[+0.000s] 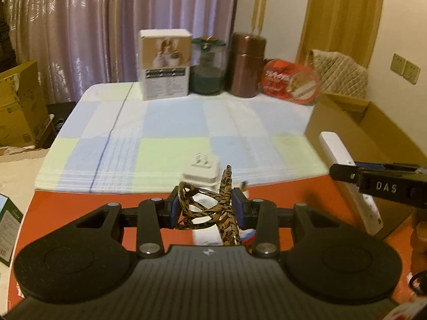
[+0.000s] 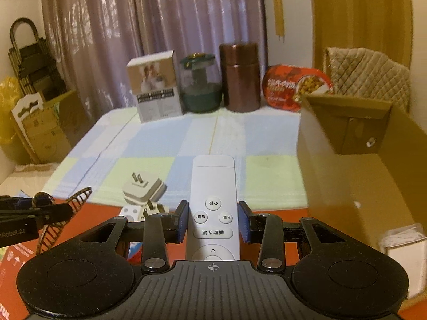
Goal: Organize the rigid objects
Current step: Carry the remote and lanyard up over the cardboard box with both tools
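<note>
Near the front edge of the table, above its bare orange surface (image 1: 293, 189), a leopard-patterned plastic hair claw (image 1: 210, 208) is pinched between the pads of the left gripper (image 1: 207, 210). To its right, a slim white remote control (image 2: 213, 202) with round buttons is clamped at its sides by the right gripper (image 2: 213, 221). Both things appear to be held clear of the table. Two white plug adapters (image 2: 142, 186) are seen lying at the front edge of the blue-and-green checked cloth (image 2: 149, 144), so they are judged still to be sorted. An open brown cardboard box (image 2: 344, 165) stands at the right edge, a likely destination; little of its inside is visible, so what has been stored cannot be told. Along the far edge, a white carton (image 1: 165, 64), a green glass jar (image 1: 208, 66) and a brown metal canister (image 1: 246, 64) are lined up.
</note>
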{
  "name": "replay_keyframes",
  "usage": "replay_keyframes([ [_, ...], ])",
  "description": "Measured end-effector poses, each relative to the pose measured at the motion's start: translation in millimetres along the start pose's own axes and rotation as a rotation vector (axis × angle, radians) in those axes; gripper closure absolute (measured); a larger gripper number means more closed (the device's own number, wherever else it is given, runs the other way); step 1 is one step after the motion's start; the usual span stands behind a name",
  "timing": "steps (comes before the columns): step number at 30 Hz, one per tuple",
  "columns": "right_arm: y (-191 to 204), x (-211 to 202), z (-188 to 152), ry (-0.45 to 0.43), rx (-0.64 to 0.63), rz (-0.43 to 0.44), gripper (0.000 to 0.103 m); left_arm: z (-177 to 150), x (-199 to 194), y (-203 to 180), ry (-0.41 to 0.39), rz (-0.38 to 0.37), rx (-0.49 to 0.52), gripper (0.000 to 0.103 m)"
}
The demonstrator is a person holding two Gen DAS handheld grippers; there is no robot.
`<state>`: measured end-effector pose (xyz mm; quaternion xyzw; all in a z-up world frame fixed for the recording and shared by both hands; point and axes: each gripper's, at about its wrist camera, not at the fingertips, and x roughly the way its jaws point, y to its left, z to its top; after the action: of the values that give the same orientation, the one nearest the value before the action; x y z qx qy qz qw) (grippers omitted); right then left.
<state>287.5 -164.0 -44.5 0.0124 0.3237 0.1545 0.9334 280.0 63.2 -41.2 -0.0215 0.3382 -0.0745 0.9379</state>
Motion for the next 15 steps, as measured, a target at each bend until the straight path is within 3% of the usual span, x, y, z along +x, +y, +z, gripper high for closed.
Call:
replay_keyframes([
  [15, -21.0, -60.7, 12.8, -0.069, 0.028, -0.059, 0.068, 17.8, -21.6, -66.6, -0.040, -0.101, 0.027, 0.069],
])
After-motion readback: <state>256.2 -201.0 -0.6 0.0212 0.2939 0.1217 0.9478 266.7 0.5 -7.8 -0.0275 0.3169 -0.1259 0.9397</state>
